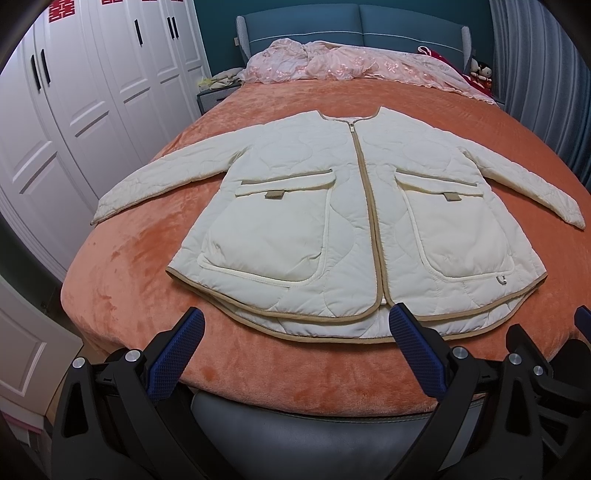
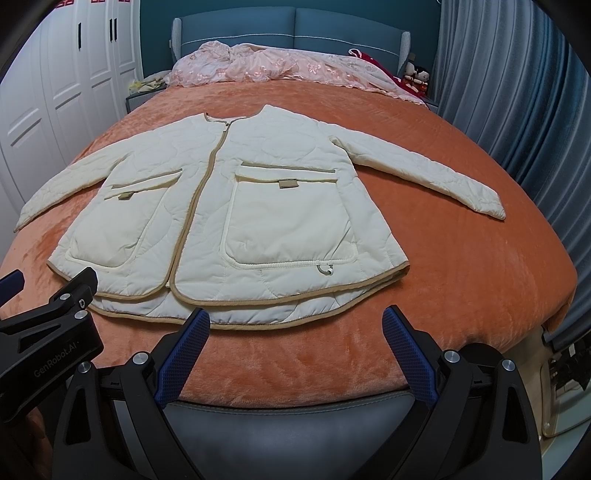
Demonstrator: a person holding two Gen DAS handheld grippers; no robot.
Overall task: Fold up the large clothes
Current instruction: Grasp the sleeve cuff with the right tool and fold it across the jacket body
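Note:
A cream quilted jacket point(image 1: 332, 206) with tan trim lies flat and zipped on the orange bedspread point(image 1: 125, 280), both sleeves spread outward, hem toward me. It also shows in the right wrist view point(image 2: 236, 221). My left gripper point(image 1: 295, 319) is open and empty, just short of the hem near the zip's bottom. My right gripper point(image 2: 295, 317) is open and empty, just short of the hem on the right half. The left gripper's body point(image 2: 48, 332) shows at the left edge of the right wrist view.
A pink embroidered blanket point(image 1: 351, 64) is bunched at the blue headboard point(image 1: 354, 26). White wardrobe doors point(image 1: 74, 92) stand to the left, blue curtains point(image 2: 517, 74) to the right. A grey padded bed foot edge point(image 1: 314, 424) lies below the grippers.

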